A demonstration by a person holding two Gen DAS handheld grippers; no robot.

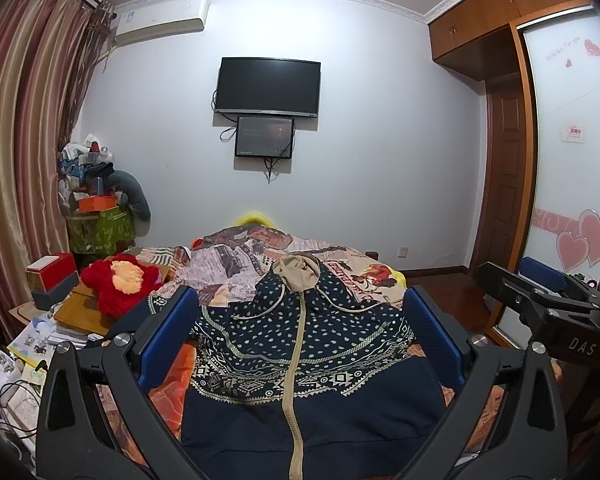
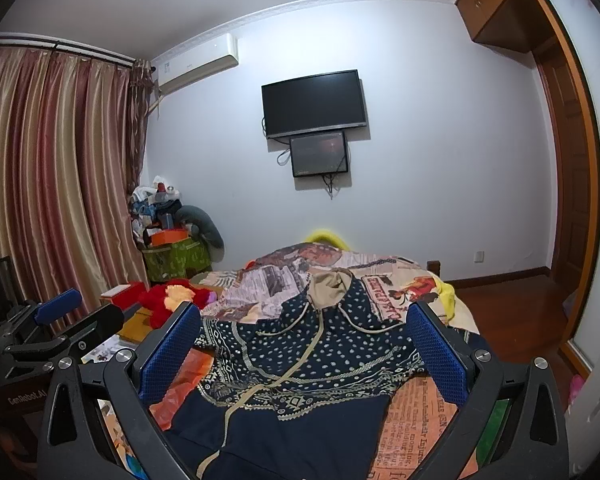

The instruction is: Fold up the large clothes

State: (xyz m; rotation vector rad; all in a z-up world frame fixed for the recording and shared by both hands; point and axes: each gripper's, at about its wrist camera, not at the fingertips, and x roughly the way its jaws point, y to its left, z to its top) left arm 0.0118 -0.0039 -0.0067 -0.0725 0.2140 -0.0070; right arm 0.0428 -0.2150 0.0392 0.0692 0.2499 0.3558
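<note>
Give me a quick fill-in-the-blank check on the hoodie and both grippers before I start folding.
1. The navy hoodie lies on the bed with its zipper facing ____.
2. The left gripper is ____ and holds nothing.
3. The hoodie's beige hood points toward the wall with the ____.
4. The red plush toy lies to the ____ of the hoodie.

Missing words: up; open; television; left

The hoodie [image 1: 300, 352] lies on the bed [image 1: 352, 276] ahead of both grippers; a plush toy [image 1: 120, 284] sits left; the television [image 1: 268, 86] hangs beyond.
</note>
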